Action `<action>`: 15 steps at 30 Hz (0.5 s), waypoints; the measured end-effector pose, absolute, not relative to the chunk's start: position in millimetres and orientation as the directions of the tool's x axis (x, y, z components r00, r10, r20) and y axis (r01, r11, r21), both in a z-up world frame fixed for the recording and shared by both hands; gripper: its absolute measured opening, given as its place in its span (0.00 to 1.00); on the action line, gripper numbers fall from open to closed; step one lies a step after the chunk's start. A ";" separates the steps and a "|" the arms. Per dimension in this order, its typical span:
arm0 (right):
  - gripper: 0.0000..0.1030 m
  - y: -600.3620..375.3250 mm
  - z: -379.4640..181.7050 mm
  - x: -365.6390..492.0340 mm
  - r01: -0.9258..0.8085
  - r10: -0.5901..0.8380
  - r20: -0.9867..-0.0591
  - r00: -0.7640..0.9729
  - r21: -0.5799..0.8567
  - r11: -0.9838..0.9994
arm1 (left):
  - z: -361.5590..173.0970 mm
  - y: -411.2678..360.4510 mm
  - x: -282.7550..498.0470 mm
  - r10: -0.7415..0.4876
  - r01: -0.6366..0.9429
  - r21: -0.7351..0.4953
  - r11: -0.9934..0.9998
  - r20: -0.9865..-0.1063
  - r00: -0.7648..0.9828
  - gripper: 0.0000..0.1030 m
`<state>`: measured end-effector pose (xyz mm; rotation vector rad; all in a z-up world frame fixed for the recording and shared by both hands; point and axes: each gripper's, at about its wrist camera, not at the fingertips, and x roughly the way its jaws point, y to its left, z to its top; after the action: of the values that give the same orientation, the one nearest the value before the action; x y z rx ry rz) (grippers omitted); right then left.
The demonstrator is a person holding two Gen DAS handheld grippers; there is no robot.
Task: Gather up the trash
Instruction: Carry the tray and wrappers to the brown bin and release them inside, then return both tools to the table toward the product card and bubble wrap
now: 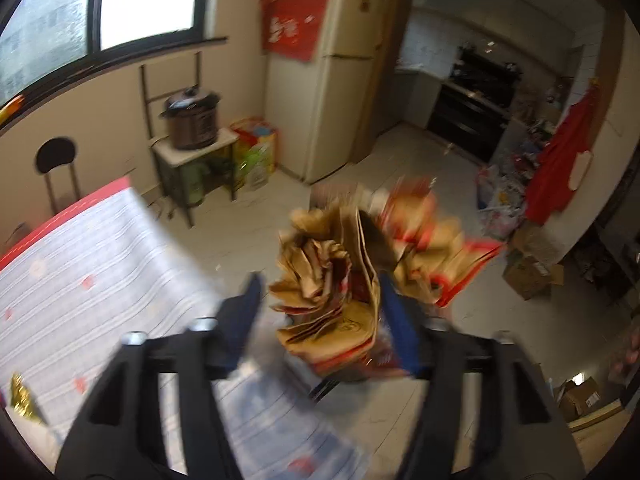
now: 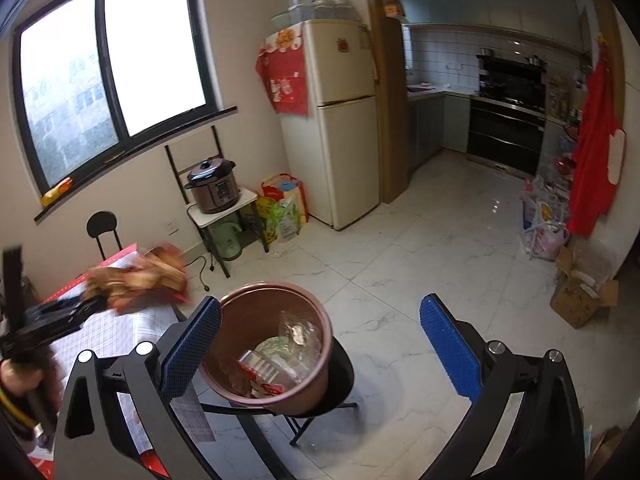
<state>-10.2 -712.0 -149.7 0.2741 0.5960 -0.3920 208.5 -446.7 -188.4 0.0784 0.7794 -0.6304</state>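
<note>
Left gripper (image 1: pixel 320 304) pinches crumpled brown paper trash (image 1: pixel 340 280) above desk (image 1: pixel 92 264); right gripper (image 2: pixel 320 344) spread wide over brown bin (image 2: pixel 276 344) w/ wrappers.

Two wrist fisheyes, shared fridge (image 1: pixel 324 76)

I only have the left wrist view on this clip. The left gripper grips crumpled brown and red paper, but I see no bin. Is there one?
Observer: Yes, a brown bin sits on a black stool beside the table.
Operator: Anything in it?
Observer: Clear plastic and a red-and-white wrapper.
Operator: Is the paper over it?
Observer: No, the left gripper holds the crumpled paper above the table.
Operator: And the right gripper?
Observer: The right gripper is open, holding nothing.
</note>
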 end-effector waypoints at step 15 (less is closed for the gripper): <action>0.95 -687.9 -133.4 -8.9 0.378 -0.224 -0.547 0.807 0.187 0.907 | -143.5 -355.6 183.7 -0.397 0.402 -0.141 0.905 -0.619 0.677 0.94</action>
<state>-8.9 -687.9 -133.4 0.2959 0.5442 -0.3272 183.7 -355.6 -143.5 0.0073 0.6940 -0.4491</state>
